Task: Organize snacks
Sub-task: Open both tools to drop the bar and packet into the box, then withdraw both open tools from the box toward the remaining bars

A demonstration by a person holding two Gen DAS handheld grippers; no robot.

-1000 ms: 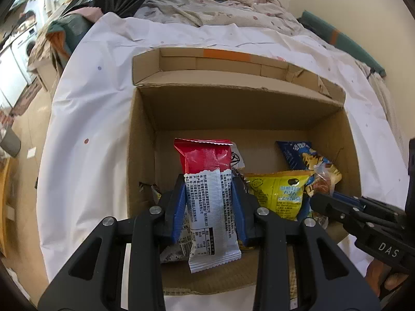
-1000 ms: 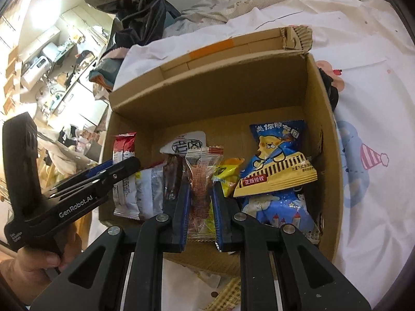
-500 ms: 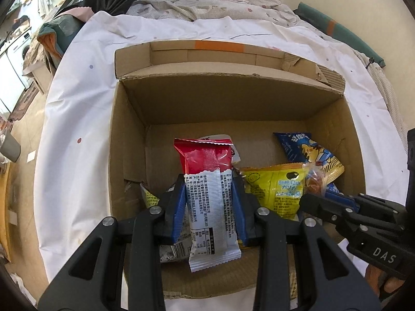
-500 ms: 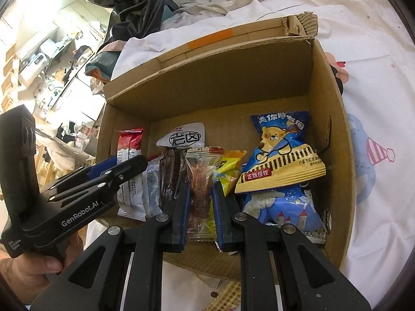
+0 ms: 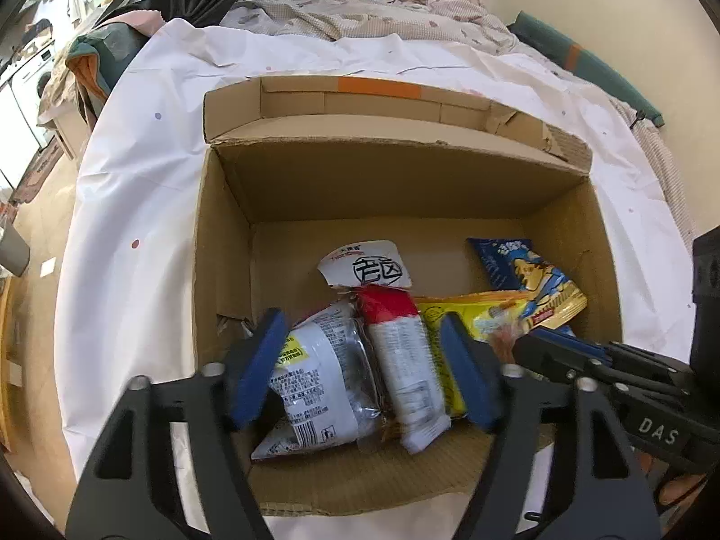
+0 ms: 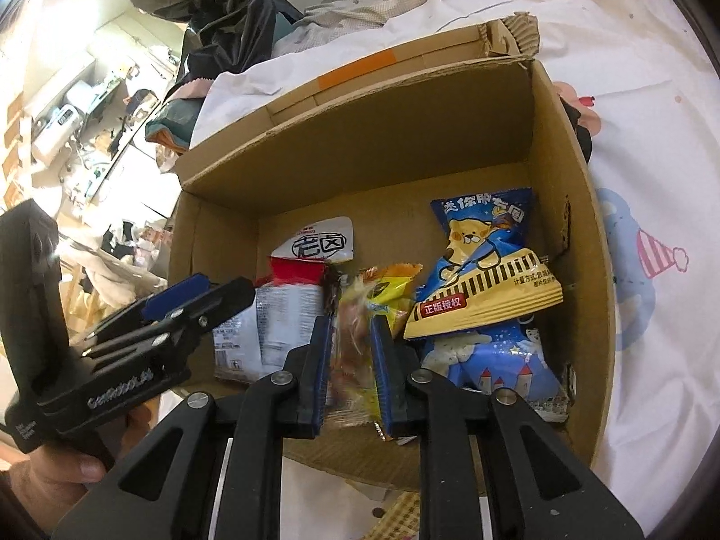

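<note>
An open cardboard box [image 5: 225, 243] [image 6: 580, 207] sits on a white sheet. My left gripper [image 5: 360, 360] is open over the box's near left part; the red-and-white snack packet [image 5: 405, 360] lies loose between its fingers, on a silver-white packet [image 5: 315, 382]. My right gripper [image 6: 353, 360] is shut on a clear packet of orange snacks [image 6: 351, 342] just above the box's near edge. A yellow packet [image 5: 477, 315] [image 6: 396, 288], a blue bear packet [image 6: 486, 261] [image 5: 526, 270] and a white round-topped packet [image 5: 364, 265] [image 6: 321, 240] lie inside.
The box's back flap with orange tape [image 5: 378, 90] stands open. A black bag [image 6: 225, 13] and bedding [image 5: 382, 13] lie behind the box. The sheet drops off at the left towards the floor [image 5: 31, 207]. The far half of the box floor is bare.
My left gripper has opened and let go of the red-and-white packet, which now lies tilted in the box. The right gripper still holds its packet, slightly closer to the box.
</note>
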